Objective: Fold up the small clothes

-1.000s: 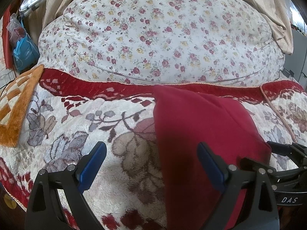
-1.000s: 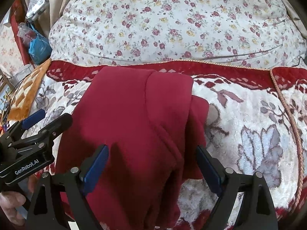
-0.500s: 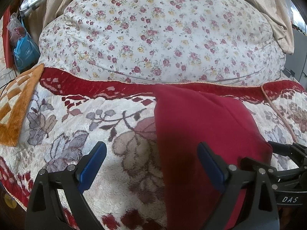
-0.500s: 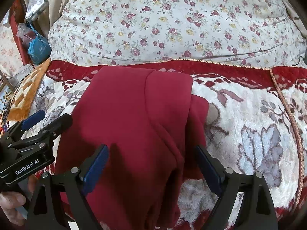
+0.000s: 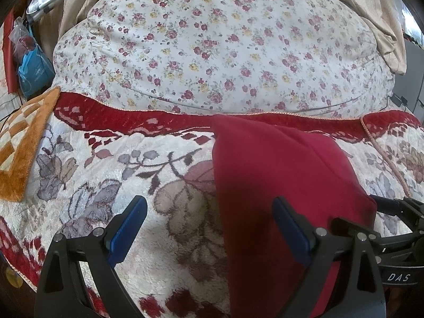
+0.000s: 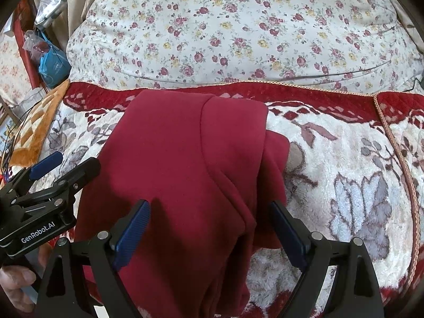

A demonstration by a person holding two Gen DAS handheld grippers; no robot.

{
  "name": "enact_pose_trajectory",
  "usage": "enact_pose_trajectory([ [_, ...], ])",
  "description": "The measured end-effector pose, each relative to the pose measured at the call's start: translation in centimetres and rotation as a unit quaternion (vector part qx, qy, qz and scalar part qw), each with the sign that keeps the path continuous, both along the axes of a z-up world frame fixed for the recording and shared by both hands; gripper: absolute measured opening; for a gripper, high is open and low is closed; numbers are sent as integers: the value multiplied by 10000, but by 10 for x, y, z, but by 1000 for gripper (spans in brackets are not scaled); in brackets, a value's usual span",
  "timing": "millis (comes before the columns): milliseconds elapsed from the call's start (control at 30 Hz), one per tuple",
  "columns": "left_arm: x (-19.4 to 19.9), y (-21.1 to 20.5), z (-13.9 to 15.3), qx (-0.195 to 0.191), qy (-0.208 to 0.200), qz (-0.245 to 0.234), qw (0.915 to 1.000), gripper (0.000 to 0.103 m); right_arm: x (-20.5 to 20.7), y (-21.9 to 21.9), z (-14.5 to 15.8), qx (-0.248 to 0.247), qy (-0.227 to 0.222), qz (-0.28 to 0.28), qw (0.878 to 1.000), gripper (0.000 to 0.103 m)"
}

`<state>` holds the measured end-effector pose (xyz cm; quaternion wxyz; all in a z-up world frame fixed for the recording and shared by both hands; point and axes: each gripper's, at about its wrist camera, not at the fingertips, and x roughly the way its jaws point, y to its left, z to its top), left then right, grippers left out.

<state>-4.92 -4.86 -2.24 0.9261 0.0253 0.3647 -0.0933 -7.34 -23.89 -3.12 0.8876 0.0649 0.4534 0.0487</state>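
Note:
A dark red garment (image 6: 185, 164) lies folded on the plush floral blanket (image 6: 344, 159), with a narrower folded layer along its right side. It also shows in the left wrist view (image 5: 278, 180). My right gripper (image 6: 209, 228) is open and empty, hovering over the garment's near part. My left gripper (image 5: 209, 225) is open and empty at the garment's left edge, one finger over the blanket, the other over the cloth. The left gripper also shows at the left of the right wrist view (image 6: 63, 164). The right gripper's body shows at the right of the left wrist view (image 5: 397, 238).
A large flowered quilt (image 5: 225, 47) is heaped behind the blanket's red border. An orange checked mat (image 5: 23, 143) lies at the left. A blue bag (image 5: 34, 71) and clutter stand at the far left. Beige curtain (image 5: 384, 26) hangs at back right.

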Motion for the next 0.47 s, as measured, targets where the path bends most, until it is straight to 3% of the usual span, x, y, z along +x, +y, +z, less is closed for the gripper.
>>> enact_pose_trajectory([
  [467,0,4,-3,-80,25,-72,9999,94,4,0,-3,64,17,124,9999,94],
])
